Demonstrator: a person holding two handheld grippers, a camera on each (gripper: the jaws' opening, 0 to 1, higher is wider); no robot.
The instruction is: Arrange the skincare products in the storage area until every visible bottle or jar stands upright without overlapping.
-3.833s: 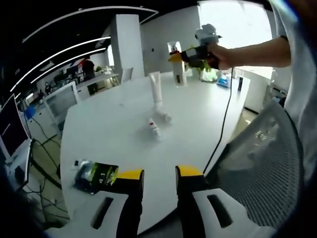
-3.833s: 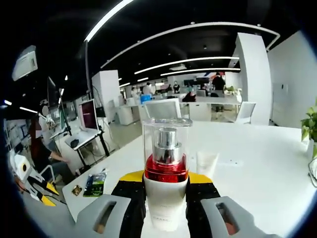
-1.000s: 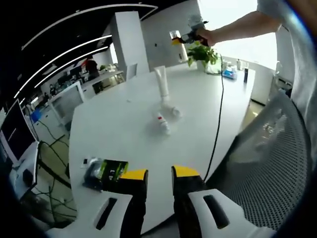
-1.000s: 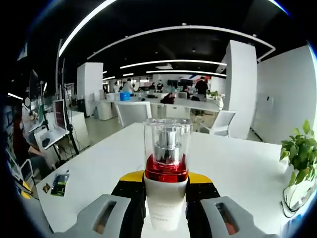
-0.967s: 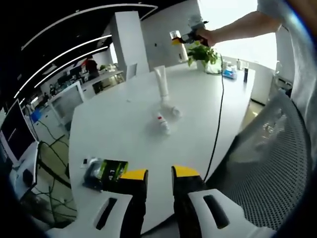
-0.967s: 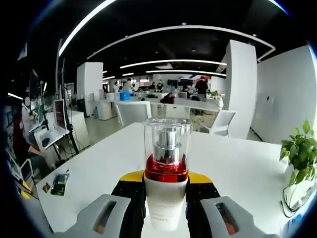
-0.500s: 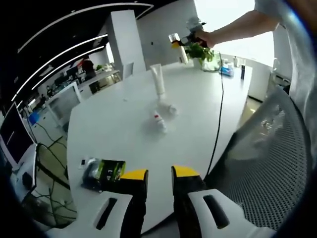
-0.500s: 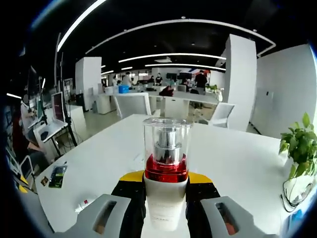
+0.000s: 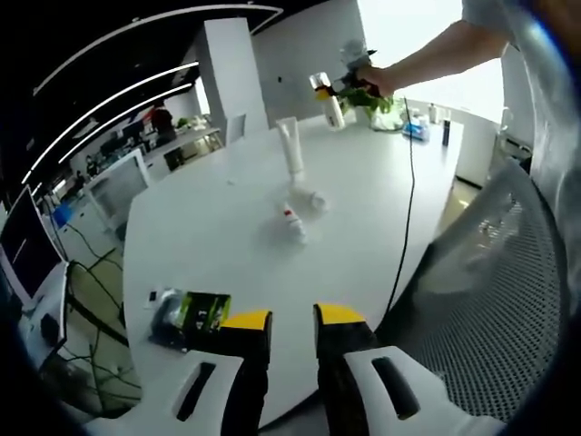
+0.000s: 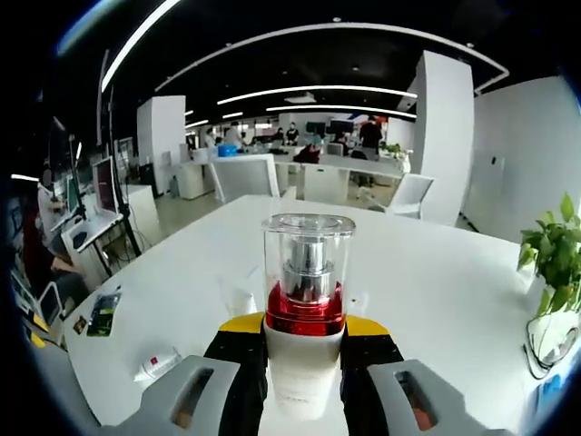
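Note:
My right gripper (image 10: 304,352) is shut on a white pump bottle (image 10: 306,363) with a red band and a clear cap, held upright above the white table (image 10: 436,300). From the left gripper view, that bottle (image 9: 332,107) hangs in the right gripper (image 9: 329,89) over the far end of the table, right of an upright white tube (image 9: 290,145). Two small bottles lie on their sides mid-table, one with a red mark (image 9: 292,223) and one beyond it (image 9: 314,198). My left gripper (image 9: 292,329) is open and holds nothing, near the table's front edge.
A green and black packet (image 9: 192,313) lies at the near left of the table. A black cable (image 9: 406,209) trails off the right edge beside a mesh chair (image 9: 490,291). A potted plant (image 10: 552,263) stands at the far end. Desks and people fill the office behind.
The right gripper has come down with the pump bottle toward the far end of the table, closer to the upright tube. The left gripper has stayed put.

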